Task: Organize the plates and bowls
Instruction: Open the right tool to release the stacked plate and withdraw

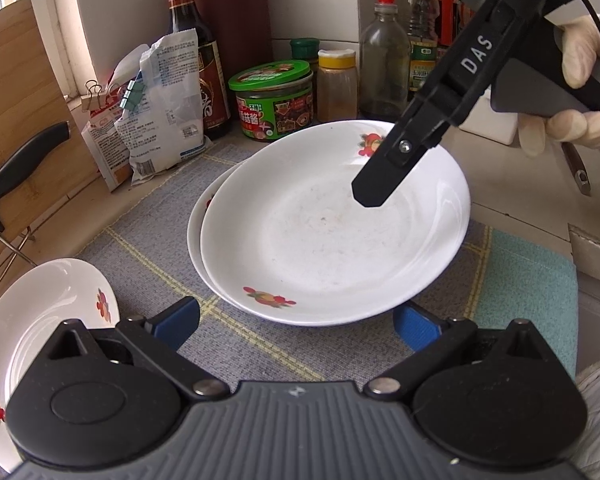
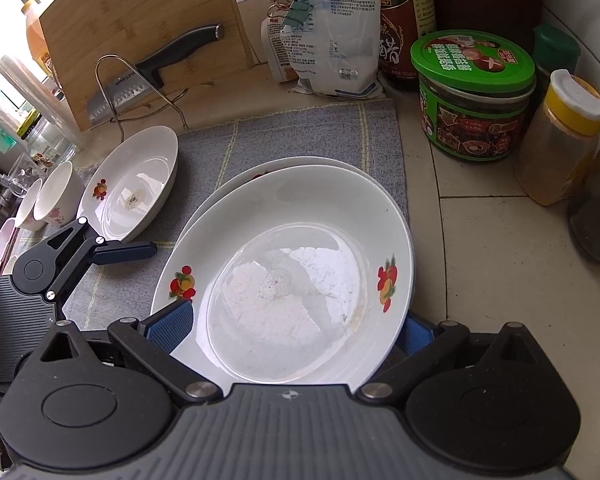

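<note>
Two white plates with fruit prints are stacked on the grey mat (image 1: 148,232); the top plate (image 1: 332,224) lies a little off-centre on the lower plate (image 1: 194,236). My left gripper (image 1: 296,320) is open and empty, just short of the stack's near rim. My right gripper (image 2: 288,328) is open, its jaws either side of the top plate (image 2: 296,264); one finger (image 1: 380,184) hovers over the plate. A third plate (image 1: 40,328) lies to the left, also in the right wrist view (image 2: 136,188). Two small white bowls (image 2: 56,196) stand beyond it.
Behind the mat stand a green-lidded jar (image 1: 274,100), a yellow-capped spice jar (image 1: 337,84), sauce bottles (image 1: 198,52), clipped bags (image 1: 160,108) and a bamboo board (image 1: 20,120) with a knife (image 2: 156,68) on a wire rack. A teal cloth (image 1: 528,280) lies to the right.
</note>
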